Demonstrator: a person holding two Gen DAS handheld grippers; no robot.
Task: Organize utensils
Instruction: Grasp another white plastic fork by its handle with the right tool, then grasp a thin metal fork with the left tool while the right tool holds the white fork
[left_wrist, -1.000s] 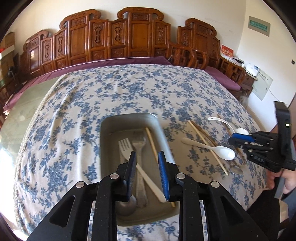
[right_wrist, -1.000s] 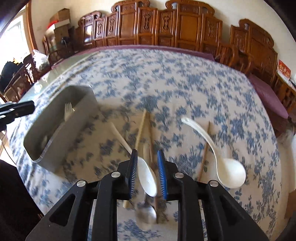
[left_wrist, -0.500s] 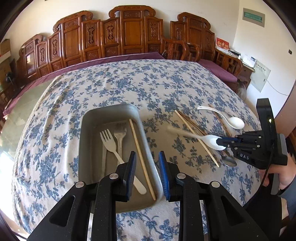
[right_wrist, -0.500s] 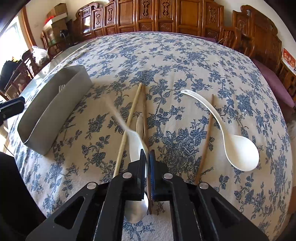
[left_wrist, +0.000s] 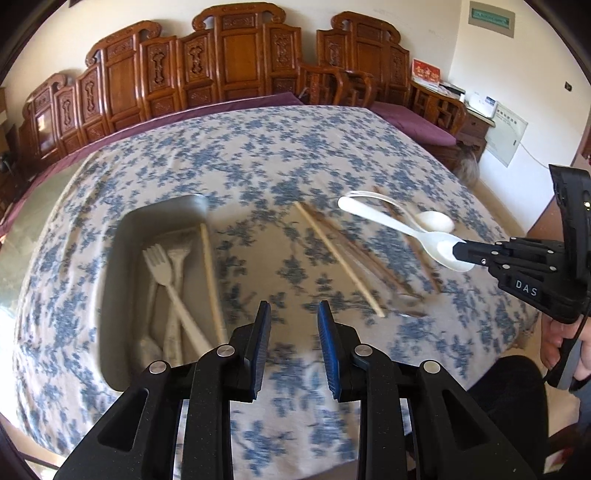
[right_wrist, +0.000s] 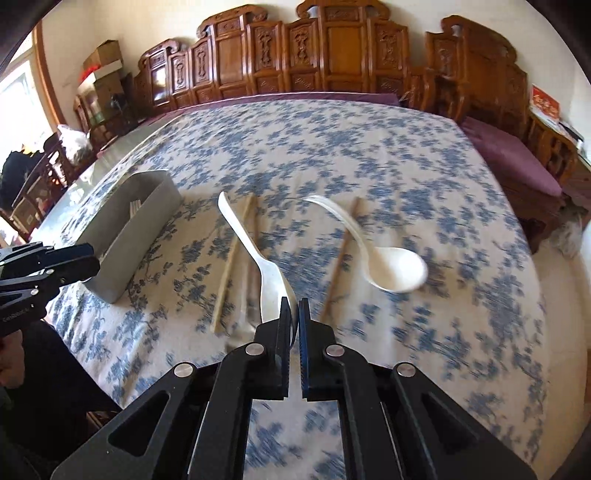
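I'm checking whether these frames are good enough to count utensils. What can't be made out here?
- Left wrist view: the handle ends in the grey bin are hidden behind the left gripper.
- Left wrist view: the chopsticks on the tablecloth are motion-blurred, so their number is unclear.
- Right wrist view: the bowl of the white spoon is hidden inside the right gripper.
- Right wrist view: the bin's contents are behind its wall.

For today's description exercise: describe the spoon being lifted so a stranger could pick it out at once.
On the floral tablecloth, look right of the grey tray, among the chopsticks. The white spoon there is pinched by its bowl in the right tongs. The other white spoon lies loose on the cloth.
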